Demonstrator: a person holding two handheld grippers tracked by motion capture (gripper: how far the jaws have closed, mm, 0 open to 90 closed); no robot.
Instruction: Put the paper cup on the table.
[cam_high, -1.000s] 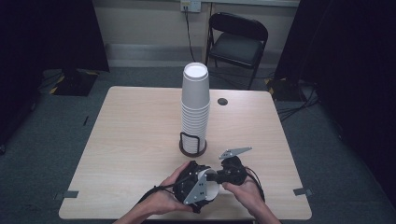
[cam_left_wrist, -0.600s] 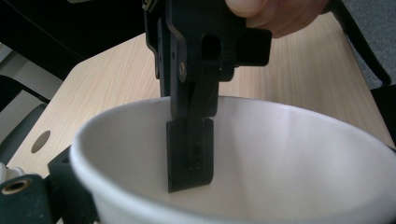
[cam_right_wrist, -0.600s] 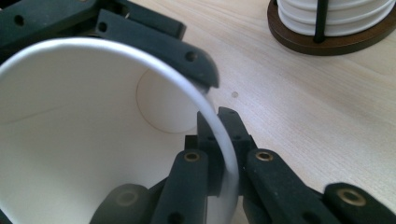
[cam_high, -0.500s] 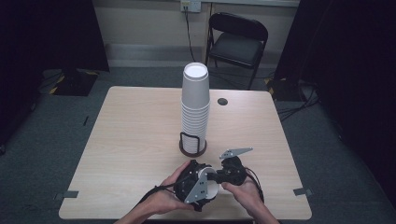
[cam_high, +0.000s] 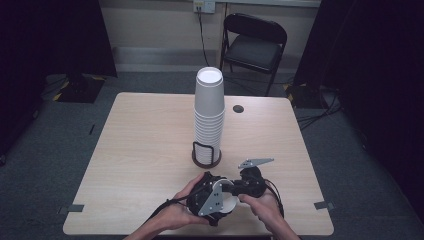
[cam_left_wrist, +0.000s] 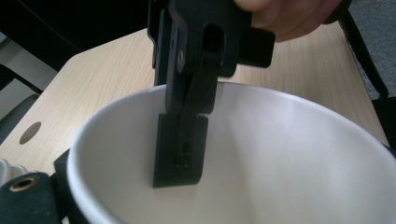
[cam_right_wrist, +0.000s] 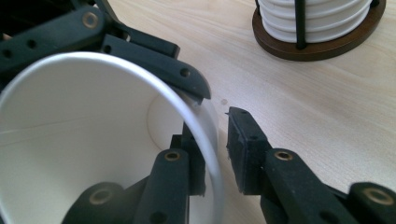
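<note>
Plainly unmarked white cup (cam_high: 227, 200)

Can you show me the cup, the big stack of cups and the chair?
cup (cam_right_wrist: 70, 121), right gripper view, inside wall
stack (cam_high: 209, 107), high view, side
chair (cam_high: 252, 50), high view, seat

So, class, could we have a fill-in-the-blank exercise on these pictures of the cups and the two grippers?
1. The tall stack of cups stands in a round ____ holder.
2. The loose cup held between both grippers is ____ in colour.
3. One jaw of the right gripper sits inside the cup and the other ____ it.
4. Behind the table stands a black folding ____.

Missing words: wooden; white; outside; chair
</note>
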